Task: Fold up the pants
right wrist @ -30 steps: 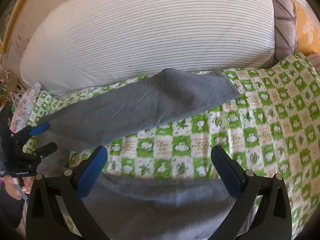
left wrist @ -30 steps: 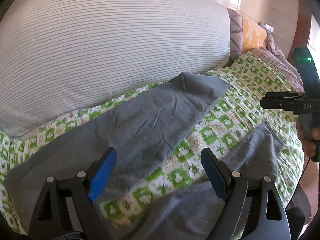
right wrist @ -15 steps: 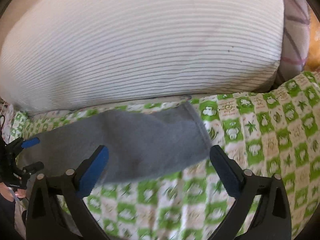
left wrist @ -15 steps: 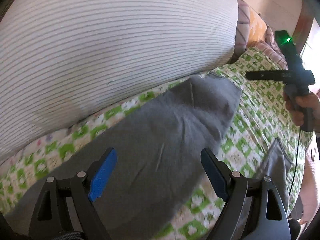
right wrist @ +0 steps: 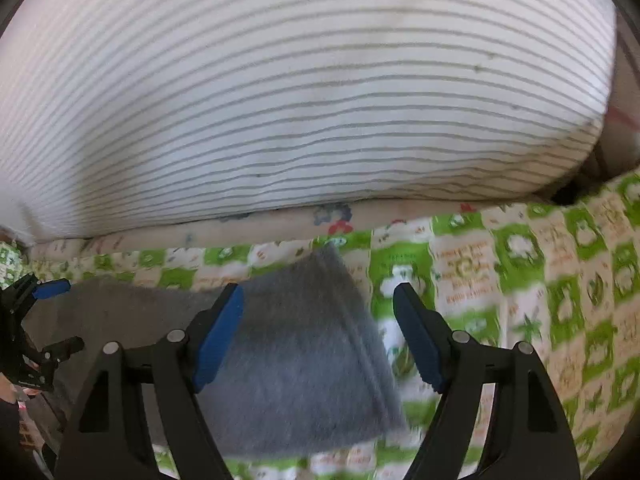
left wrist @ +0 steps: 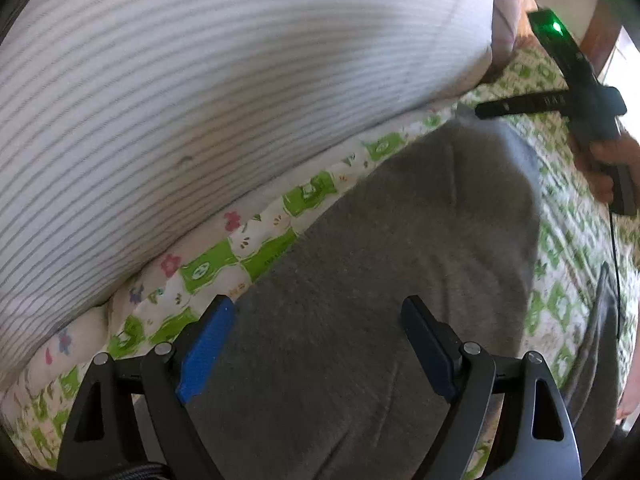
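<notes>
Grey pants (left wrist: 380, 280) lie spread on a green-checked bedsheet (left wrist: 208, 264). My left gripper (left wrist: 316, 312) hangs open low over the upper part of the far leg, its blue pads on either side of the cloth's edge region, nothing pinched. My right gripper (right wrist: 318, 300) points steeply down at that leg's hem (right wrist: 304, 340); its jaws are closing, the cuff corner lies between them, and the pads stand clear of the cloth. In the left wrist view, a hand holds the right gripper (left wrist: 492, 109) at the leg's far end. The left gripper (right wrist: 60, 318) shows at the left edge.
A big white pillow with thin grey stripes (right wrist: 280, 100) lies close behind the pant leg and fills the upper half of both views. The other pant leg (left wrist: 600, 340) lies at the right. Bare checked sheet (right wrist: 520, 280) extends to the right of the hem.
Both grippers have moved forward and down toward the far pant leg, now close under the pillow. The right gripper's jaws have narrowed and now straddle the hem corner.
</notes>
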Tool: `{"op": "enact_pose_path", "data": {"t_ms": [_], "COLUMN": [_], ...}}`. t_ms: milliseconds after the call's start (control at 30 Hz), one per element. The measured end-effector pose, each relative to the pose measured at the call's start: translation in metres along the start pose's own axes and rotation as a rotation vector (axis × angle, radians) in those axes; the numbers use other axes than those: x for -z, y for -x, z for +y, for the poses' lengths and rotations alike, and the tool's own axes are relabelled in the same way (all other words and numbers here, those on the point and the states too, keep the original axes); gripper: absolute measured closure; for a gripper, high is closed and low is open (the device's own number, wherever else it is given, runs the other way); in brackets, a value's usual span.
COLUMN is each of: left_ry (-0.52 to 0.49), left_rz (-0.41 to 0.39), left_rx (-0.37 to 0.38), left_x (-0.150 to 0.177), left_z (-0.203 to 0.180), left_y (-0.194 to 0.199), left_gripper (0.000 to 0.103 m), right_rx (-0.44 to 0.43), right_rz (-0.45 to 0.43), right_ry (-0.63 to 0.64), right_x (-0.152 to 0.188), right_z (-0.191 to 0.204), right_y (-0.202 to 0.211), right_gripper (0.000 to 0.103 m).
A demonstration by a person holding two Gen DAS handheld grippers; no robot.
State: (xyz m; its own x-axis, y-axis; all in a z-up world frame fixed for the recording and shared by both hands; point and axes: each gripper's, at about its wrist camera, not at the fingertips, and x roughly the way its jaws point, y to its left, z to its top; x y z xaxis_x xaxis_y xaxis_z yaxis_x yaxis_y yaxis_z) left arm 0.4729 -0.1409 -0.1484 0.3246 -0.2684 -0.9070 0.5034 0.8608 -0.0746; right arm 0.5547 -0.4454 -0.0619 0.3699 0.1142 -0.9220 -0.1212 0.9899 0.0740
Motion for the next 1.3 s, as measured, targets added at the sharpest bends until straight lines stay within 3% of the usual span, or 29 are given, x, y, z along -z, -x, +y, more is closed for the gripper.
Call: {"op": "enact_pose_path", "data": {"t_ms": [167, 200, 233, 267, 300, 333, 367, 400, 533, 667, 733, 800, 867, 1133, 1200, 1300], "left_ry": [0.007, 0.016, 0.025, 0.028, 0.029, 0.03, 0.033, 0.034, -0.001, -0.053, -0.084, -0.102, -0.108, -0.147, -0.165, -0.221], "left_rz": [0.038, 0.042, 0.033, 0.026, 0.019, 0.014, 0.012, 0.008, -0.006, -0.021, -0.015, -0.008, 0.002, 0.035, 0.028, 0.075], "left_rx": [0.018, 0.026, 0.044, 0.06, 0.065, 0.066, 0.07, 0.073, 0.095, 0.072, 0.024, -0.022, -0.01, -0.056, -0.034, -0.022], "left_x": [-0.001, -0.001, 0.0, 0.0, -0.001, -0.001, 0.0, 0.001, 0.008, 0.008, 0.004, -0.002, -0.007, -0.017, -0.016, -0.013], "left_z": [0.006, 0.008, 0.01, 0.011, 0.012, 0.013, 0.015, 0.016, 0.013, 0.002, 0.0, 0.002, 0.001, -0.011, -0.014, -0.022], "left_y": [-0.016, -0.017, -0.016, -0.014, -0.011, -0.007, -0.003, 0.002, 0.023, 0.038, 0.039, 0.034, 0.029, 0.01, 0.013, 0.006], "left_gripper": [0.018, 0.022, 0.029, 0.045, 0.064, 0.073, 0.088, 0.095, 0.1, 0.099, 0.092, 0.062, 0.038, 0.035, 0.022, 0.022], "right_rx": [0.028, 0.034, 0.048, 0.066, 0.065, 0.047, 0.034, 0.038, 0.024, -0.011, -0.02, -0.027, -0.033, -0.073, -0.078, -0.088], "right_rz": [0.055, 0.049, 0.036, 0.025, 0.014, 0.002, -0.014, -0.032, -0.105, -0.153, -0.162, -0.165, -0.165, -0.175, -0.176, -0.184], "right_ry": [0.031, 0.04, 0.047, 0.044, 0.03, 0.008, -0.007, -0.011, -0.017, 0.009, 0.023, 0.027, 0.029, 0.049, 0.057, 0.065], "right_x": [-0.007, -0.007, -0.006, -0.006, -0.006, -0.005, -0.004, -0.003, 0.01, 0.027, 0.035, 0.044, 0.049, 0.08, 0.09, 0.104], "right_z": [0.002, 0.003, 0.004, 0.005, 0.003, 0.0, -0.001, -0.002, -0.004, -0.006, -0.009, -0.008, -0.006, -0.006, -0.005, -0.005], "right_y": [-0.03, -0.032, -0.032, -0.031, -0.028, -0.023, -0.016, -0.01, 0.023, 0.054, 0.065, 0.073, 0.08, 0.108, 0.117, 0.125], "right_gripper": [0.027, 0.031, 0.049, 0.071, 0.081, 0.087, 0.088, 0.089, 0.09, 0.09, 0.09, 0.09, 0.09, 0.09, 0.09, 0.09]}}
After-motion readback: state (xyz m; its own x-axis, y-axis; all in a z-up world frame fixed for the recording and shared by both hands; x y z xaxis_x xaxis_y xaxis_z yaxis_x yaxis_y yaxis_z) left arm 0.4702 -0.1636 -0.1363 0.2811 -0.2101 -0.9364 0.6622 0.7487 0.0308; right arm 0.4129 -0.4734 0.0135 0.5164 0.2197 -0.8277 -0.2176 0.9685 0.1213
